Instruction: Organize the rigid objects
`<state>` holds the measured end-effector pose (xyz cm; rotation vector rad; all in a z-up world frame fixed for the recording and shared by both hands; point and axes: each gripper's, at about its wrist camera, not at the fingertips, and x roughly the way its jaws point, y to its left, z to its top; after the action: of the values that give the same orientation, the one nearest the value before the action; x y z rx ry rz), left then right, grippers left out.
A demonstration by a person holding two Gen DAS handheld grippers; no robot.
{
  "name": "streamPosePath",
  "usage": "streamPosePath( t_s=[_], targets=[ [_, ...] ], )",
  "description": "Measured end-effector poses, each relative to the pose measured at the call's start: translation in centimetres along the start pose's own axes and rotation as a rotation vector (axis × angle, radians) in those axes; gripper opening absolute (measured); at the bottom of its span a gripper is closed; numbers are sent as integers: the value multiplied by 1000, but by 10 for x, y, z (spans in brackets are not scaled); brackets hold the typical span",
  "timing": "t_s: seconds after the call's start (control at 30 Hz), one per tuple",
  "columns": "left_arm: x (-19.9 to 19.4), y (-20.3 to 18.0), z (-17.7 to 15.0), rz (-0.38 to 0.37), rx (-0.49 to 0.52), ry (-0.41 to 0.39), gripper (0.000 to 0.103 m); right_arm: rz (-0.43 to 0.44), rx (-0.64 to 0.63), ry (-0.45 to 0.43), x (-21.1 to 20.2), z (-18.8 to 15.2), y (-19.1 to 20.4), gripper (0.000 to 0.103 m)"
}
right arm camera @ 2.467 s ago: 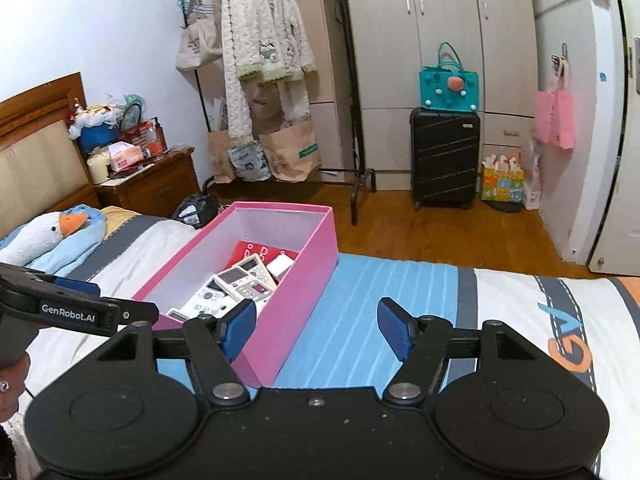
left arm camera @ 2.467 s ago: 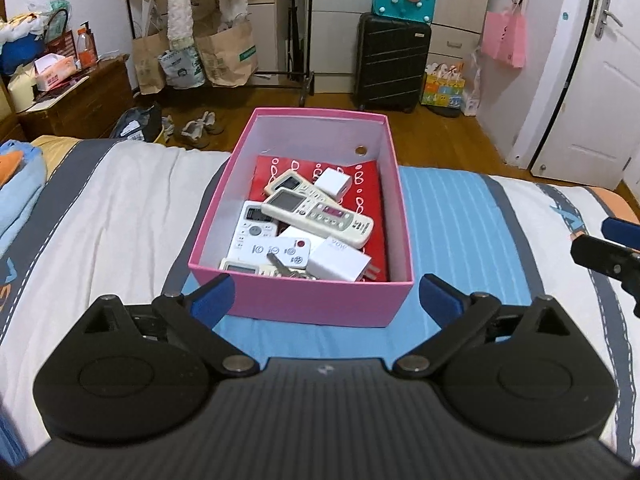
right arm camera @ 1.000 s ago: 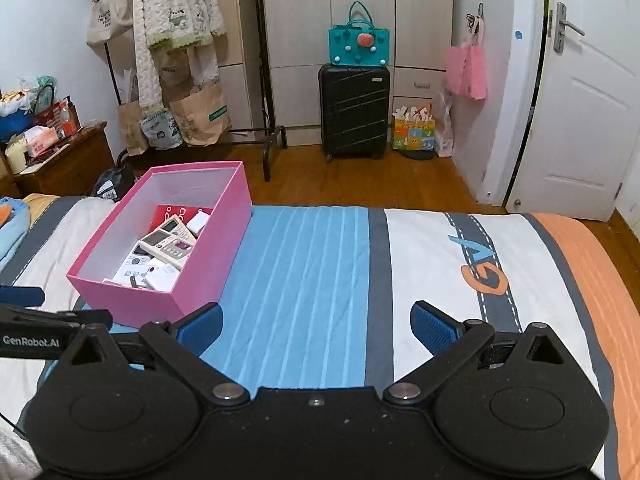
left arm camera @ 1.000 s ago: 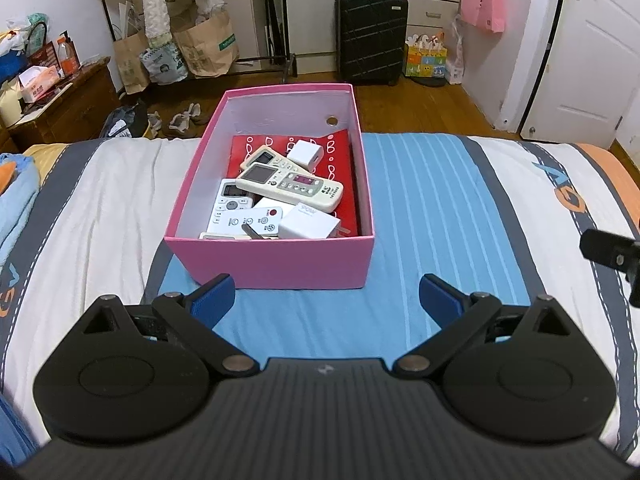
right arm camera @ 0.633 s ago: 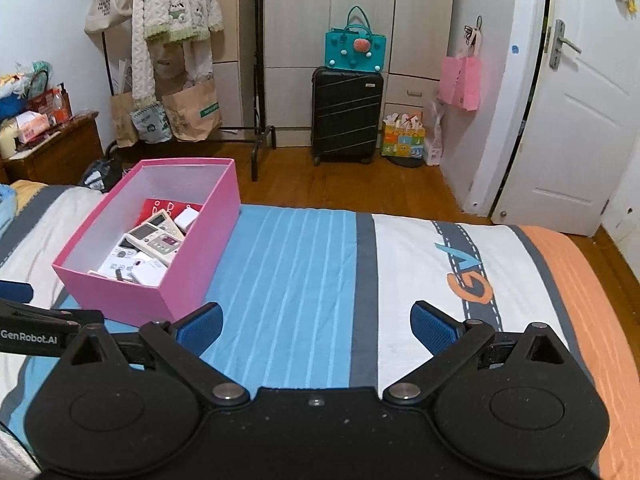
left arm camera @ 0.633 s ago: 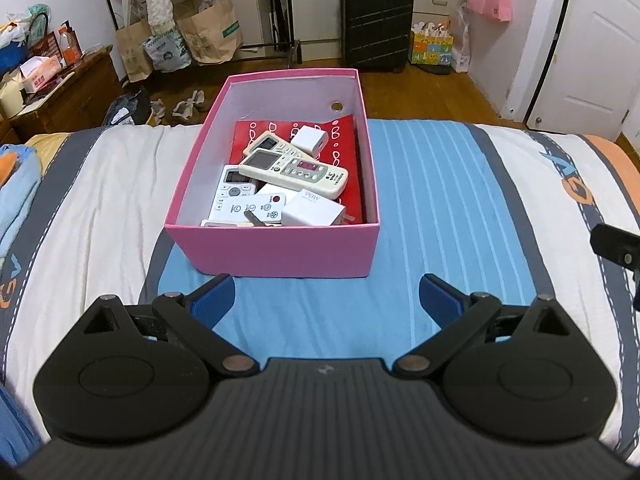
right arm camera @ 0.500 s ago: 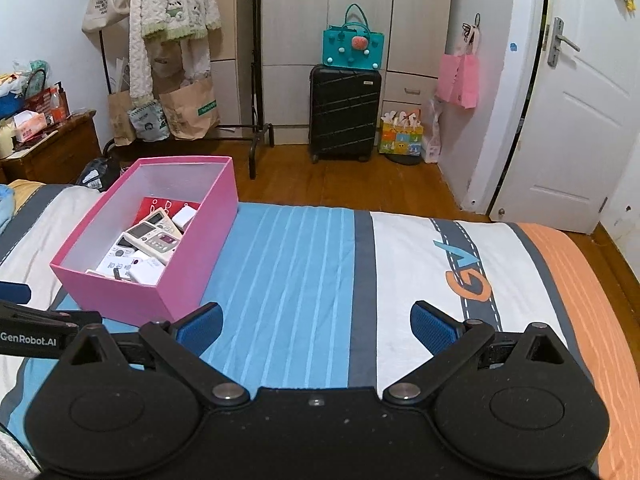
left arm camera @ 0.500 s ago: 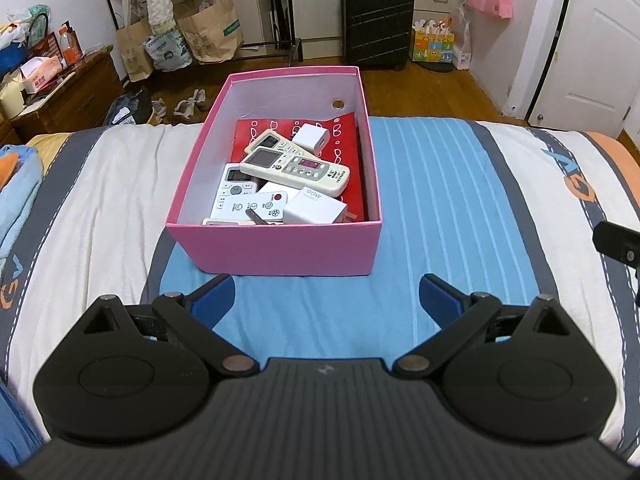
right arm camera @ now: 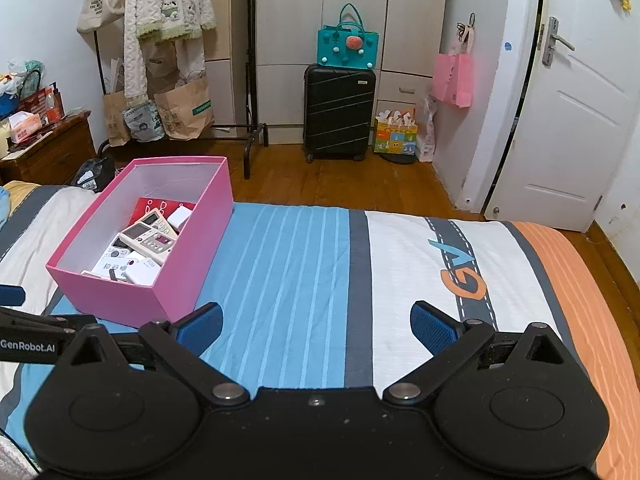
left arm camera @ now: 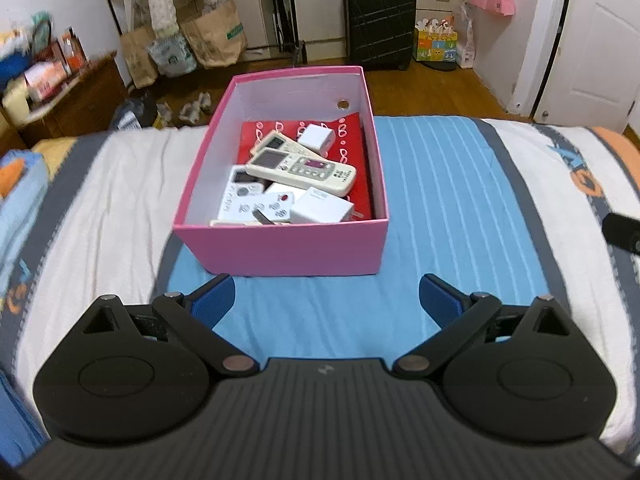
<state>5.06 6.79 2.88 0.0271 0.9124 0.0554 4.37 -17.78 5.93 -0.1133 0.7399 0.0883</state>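
Right wrist view alone shows the white door (right arm camera: 568,120).

A striped bed (right arm camera: 400,264) carries everything. A pink box (left arm camera: 296,246) sits on its blue band, near the foot edge.

pink box (left arm camera: 296,246) of remotes (left arm camera: 300,168), bed (left arm camera: 448,184)

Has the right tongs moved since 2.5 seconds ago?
Yes. The right tongs swung right: the pink box, then straight ahead, is now at their left, and the white door shows.
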Motion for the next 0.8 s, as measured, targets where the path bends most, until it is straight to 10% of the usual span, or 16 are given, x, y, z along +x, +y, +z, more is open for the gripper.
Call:
streamPosePath(
  t_s=[0.8],
  targets=[
    [1,9,-1,-9,-43,-66,100,8,7,-33,0,-8,6,101]
  ],
)
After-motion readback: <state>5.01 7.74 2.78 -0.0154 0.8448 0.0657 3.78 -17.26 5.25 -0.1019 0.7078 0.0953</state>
